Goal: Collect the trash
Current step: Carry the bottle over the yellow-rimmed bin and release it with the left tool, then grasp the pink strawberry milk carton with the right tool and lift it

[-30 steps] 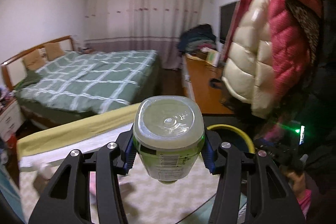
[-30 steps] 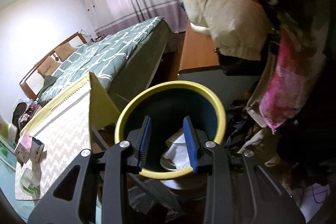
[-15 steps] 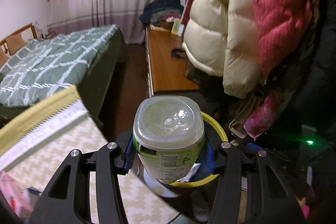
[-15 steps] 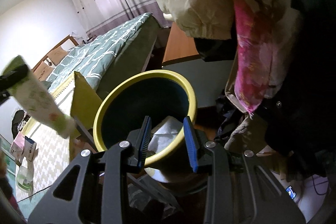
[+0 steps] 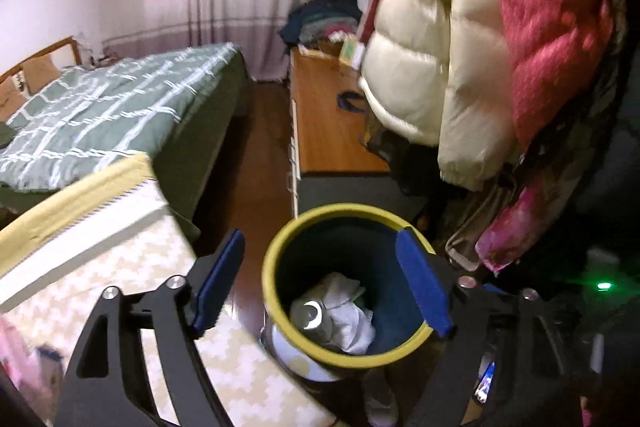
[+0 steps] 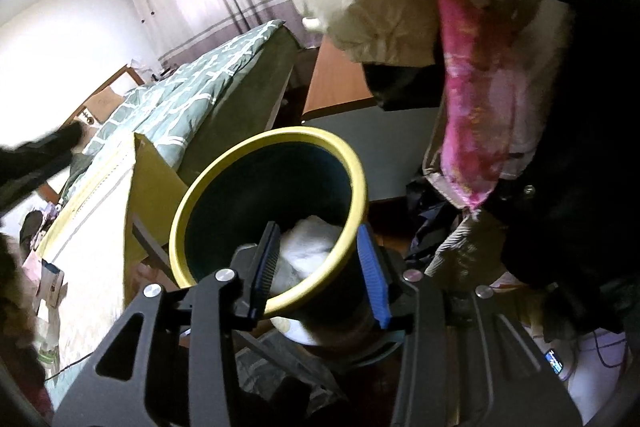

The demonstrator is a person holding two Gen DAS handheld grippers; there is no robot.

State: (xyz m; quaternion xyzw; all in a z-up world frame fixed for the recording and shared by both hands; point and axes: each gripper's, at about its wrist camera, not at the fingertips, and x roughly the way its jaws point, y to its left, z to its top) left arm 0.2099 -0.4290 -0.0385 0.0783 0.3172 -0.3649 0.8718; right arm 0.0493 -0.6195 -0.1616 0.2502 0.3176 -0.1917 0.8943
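Observation:
A dark trash bin with a yellow rim (image 5: 280, 239) stands on the floor beside the table. My left gripper (image 5: 320, 287) is open and empty right above it. The bottle (image 5: 310, 313) lies inside the bin on crumpled white paper (image 5: 348, 311). In the right wrist view the bin's yellow rim (image 6: 360, 187) is close in front, with white paper (image 6: 308, 251) inside. My right gripper (image 6: 318, 267) is open and empty, its fingers straddling the bin's near rim.
A table with a yellow-edged zigzag cloth (image 5: 92, 267) is at the left, with small packets (image 6: 50, 283) on it. Coats (image 5: 460, 67) hang at the right over the bin. A green bed (image 5: 100, 115) and a wooden desk (image 5: 324, 123) lie behind.
My left gripper has opened and let go of the bottle, which now lies in the bin. The right gripper has come closer to the bin's rim.

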